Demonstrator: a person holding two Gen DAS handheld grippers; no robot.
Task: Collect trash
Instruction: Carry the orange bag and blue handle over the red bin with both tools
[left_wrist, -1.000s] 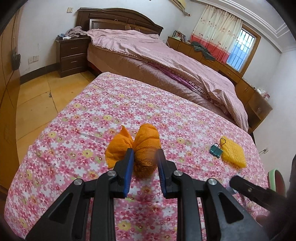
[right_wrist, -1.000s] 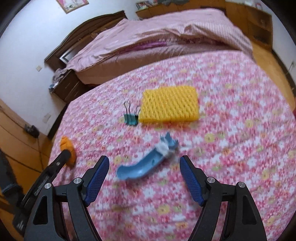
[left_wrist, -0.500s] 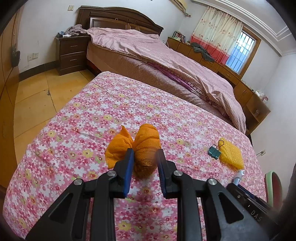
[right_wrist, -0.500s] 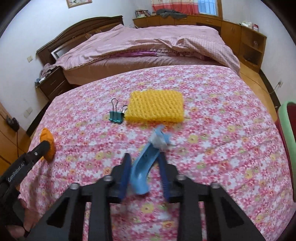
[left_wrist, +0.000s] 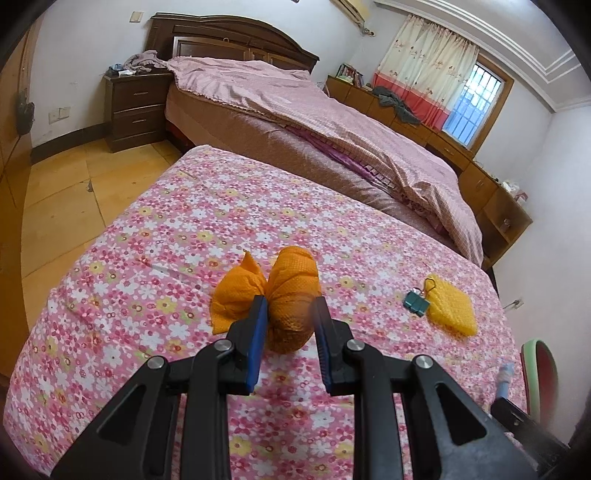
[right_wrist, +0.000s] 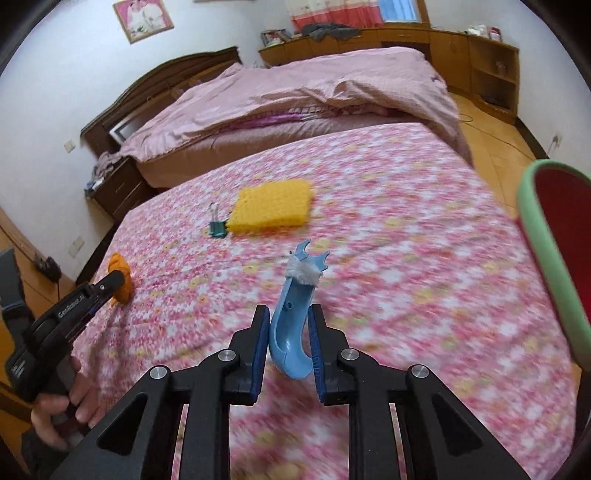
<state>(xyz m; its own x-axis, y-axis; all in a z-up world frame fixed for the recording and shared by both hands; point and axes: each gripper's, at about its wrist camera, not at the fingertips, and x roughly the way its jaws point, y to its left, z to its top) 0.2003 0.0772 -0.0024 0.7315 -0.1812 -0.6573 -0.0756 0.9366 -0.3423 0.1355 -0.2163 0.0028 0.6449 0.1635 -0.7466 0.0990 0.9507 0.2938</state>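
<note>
Over a table with a pink flowery cloth (left_wrist: 184, 236), parked beside a bed (left_wrist: 332, 122) with a pink quilt, both grippers are busy. Left gripper (left_wrist: 288, 321) is clamped on an orange cloth wad (left_wrist: 291, 280) above the cloth. Right gripper (right_wrist: 286, 328) is pinched on a blue plastic scrap (right_wrist: 291, 314), near a green-rimmed red bin (right_wrist: 554, 236). The left tool reads "GenRobot".

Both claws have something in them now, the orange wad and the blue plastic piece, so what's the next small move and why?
Probably swing the right claw right, toward the green-rimmed red bin, and let go there. It is shut on the blue plastic piece, already lifted off the floral cloth, and the bin sits beside it. The left claw, shut on the orange wad, can follow.
</note>
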